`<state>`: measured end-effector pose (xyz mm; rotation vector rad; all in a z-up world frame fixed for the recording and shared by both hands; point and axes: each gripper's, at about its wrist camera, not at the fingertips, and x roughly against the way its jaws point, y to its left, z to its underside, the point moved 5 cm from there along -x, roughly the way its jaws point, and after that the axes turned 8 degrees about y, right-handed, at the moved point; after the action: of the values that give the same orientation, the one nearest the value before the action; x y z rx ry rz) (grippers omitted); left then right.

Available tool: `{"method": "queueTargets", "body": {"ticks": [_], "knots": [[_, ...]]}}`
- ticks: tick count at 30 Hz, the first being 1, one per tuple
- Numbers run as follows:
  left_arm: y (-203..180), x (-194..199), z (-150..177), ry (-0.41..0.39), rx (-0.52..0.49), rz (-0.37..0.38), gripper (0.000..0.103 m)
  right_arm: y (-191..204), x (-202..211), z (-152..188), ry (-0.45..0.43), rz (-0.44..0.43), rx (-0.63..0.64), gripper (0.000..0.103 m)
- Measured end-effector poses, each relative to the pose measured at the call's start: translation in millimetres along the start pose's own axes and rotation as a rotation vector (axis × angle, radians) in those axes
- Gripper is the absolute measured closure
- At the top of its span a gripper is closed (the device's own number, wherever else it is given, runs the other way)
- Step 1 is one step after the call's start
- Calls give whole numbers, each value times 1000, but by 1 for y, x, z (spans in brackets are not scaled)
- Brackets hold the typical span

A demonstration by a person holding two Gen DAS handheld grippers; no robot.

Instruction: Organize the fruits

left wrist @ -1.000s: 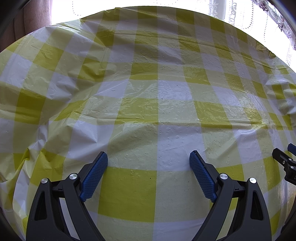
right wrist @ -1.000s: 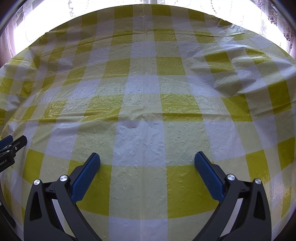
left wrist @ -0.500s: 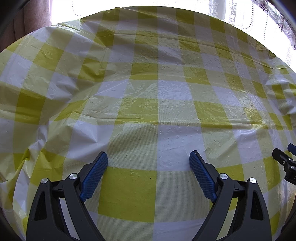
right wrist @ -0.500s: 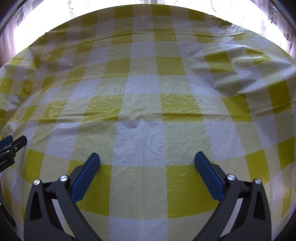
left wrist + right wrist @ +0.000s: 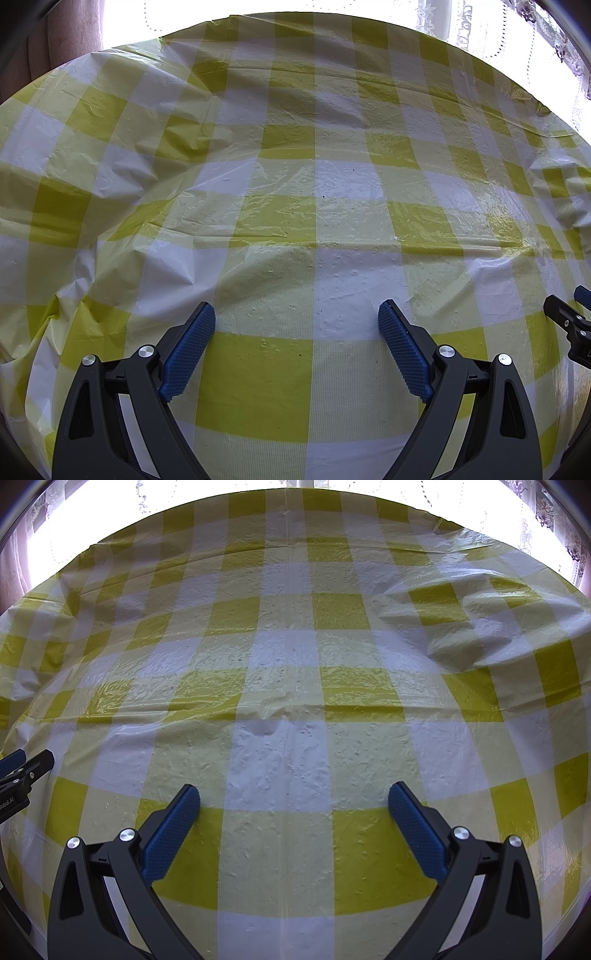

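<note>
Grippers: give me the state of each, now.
Left gripper: open, holding nothing.
Right gripper: open, holding nothing.

The tablecloth [image 5: 314, 206] was spread over the whole table, w/ folds raised at its left and far-right parts. The left gripper [image 5: 297, 317] was held above the near edge, the right gripper [image 5: 294, 801] just beside it on the right. A curtain [image 5: 546, 33] was hung behind the table.
</note>
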<state>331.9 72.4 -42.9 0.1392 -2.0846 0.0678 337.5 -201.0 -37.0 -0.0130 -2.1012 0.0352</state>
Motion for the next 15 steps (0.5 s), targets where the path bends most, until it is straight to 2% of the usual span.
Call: {"method": "queueTargets", "body": {"ticks": [15], "knots": [[0,0,0,0,0,0,15,0,0,0,0,0,0,1]]}}
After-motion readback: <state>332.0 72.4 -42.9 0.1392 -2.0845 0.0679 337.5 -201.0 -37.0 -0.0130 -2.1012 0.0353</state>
